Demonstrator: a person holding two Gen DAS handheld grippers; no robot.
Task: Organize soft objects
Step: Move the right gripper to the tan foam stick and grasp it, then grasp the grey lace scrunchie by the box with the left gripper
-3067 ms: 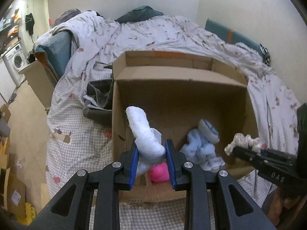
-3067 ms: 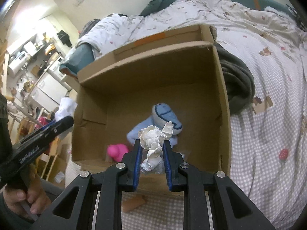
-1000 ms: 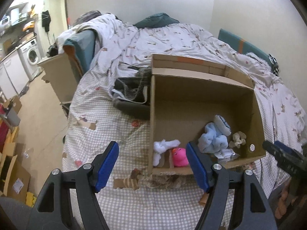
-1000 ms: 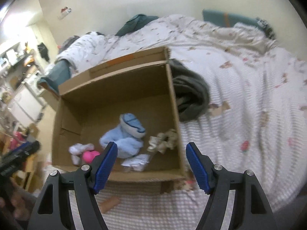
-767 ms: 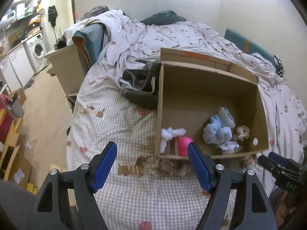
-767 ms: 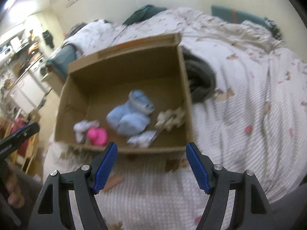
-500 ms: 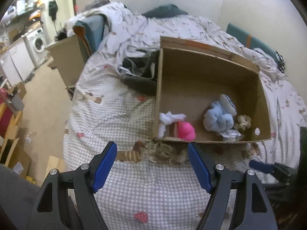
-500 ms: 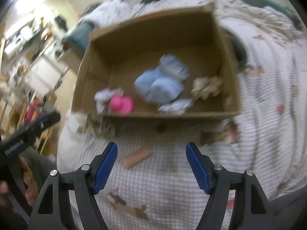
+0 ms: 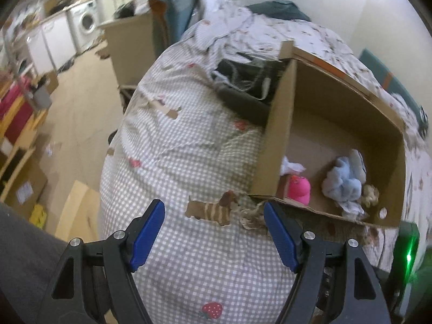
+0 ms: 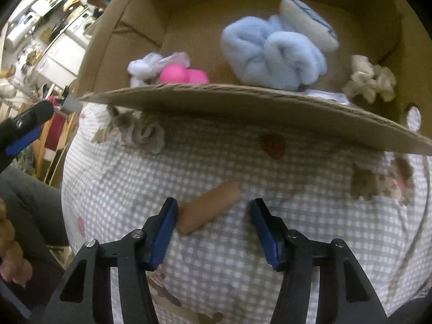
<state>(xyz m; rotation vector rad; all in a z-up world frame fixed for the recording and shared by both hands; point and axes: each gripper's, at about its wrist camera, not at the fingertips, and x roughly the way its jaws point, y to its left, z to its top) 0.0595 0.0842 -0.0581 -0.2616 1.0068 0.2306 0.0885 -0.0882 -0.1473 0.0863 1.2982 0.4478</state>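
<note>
A cardboard box (image 9: 280, 124) stands on the checked bedspread; its front wall (image 10: 243, 105) fills the right wrist view. Inside lie a white sock (image 10: 151, 63), a pink toy (image 10: 186, 75), a light blue fluffy bundle (image 10: 275, 54) and a cream scrunchie (image 10: 370, 81); the pink toy (image 9: 298, 186) and blue bundle (image 9: 343, 181) also show in the left wrist view. A grey-beige crocheted piece (image 10: 143, 133) lies on the bed against the box front, also in the left wrist view (image 9: 252, 216). My left gripper (image 9: 213, 232) is open and empty. My right gripper (image 10: 214, 232) is open and empty, low over the bedspread.
A dark grey bag (image 9: 243, 86) lies left of the box. The bed edge drops to the floor (image 9: 67, 124) on the left, with a wooden cabinet (image 9: 129, 48) beyond. The left gripper's finger (image 10: 24, 127) shows at the right wrist view's left edge.
Both grippers let go of their soft items into the box, opened and pulled back. The right gripper has since dropped low toward the bed in front of the box; the left swung left.
</note>
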